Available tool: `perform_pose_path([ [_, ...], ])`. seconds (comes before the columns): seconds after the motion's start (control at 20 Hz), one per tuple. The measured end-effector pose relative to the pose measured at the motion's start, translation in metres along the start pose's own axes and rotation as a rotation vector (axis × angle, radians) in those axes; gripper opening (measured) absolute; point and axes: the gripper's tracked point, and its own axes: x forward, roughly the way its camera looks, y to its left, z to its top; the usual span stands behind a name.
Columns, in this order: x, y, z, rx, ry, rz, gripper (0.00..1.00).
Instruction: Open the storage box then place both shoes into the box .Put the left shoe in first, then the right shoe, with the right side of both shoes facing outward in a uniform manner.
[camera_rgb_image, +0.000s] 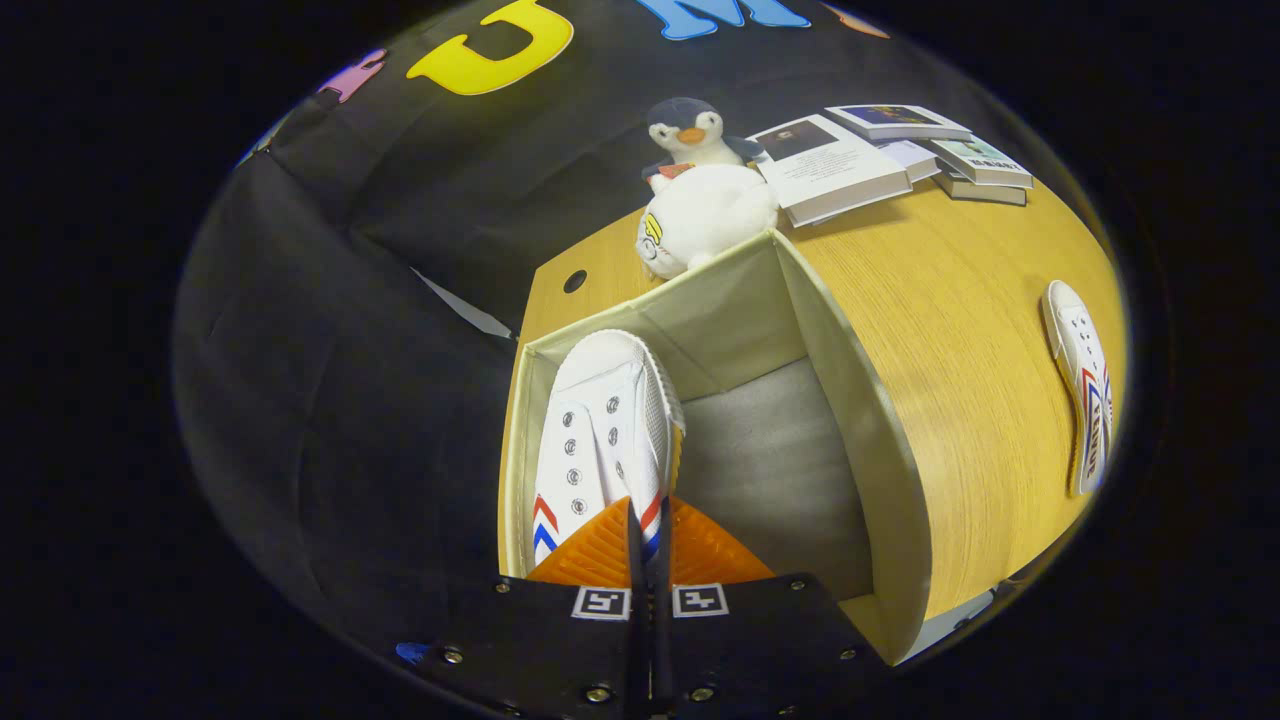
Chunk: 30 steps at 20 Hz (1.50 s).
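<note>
White shoe (605, 430) pinched by hand-held gripper (647, 520) hugs box (850, 400) left wall.

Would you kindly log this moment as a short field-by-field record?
gripper: gripper shut on the white canvas shoe with red and blue chevrons, fingers pinching its side wall
held shoe: inside the open beige fabric storage box, near its left wall
second white shoe: lying on the wooden table, right of the box
beyond box: plush penguin, white plush toy, stacked books
</note>
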Motion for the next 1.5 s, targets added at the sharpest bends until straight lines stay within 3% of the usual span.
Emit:
perform_pose_path([
  [0.35,0.024,-0.011,-0.012,0.000,0.060,-0.045,0.01],
  [0.55,0.028,-0.008,-0.018,-0.030,0.075,-0.022,0.05],
  [0.65,0.024,0.006,-0.021,-0.050,0.092,0.057,0.20],
  [0.8,0.013,0.012,-0.016,-0.083,0.076,0.109,1.00],
  [1.1,-0.042,0.006,0.020,-0.150,-0.031,0.172,0.98],
  [1.5,-0.103,-0.058,0.076,-0.197,-0.168,0.112,0.98],
])
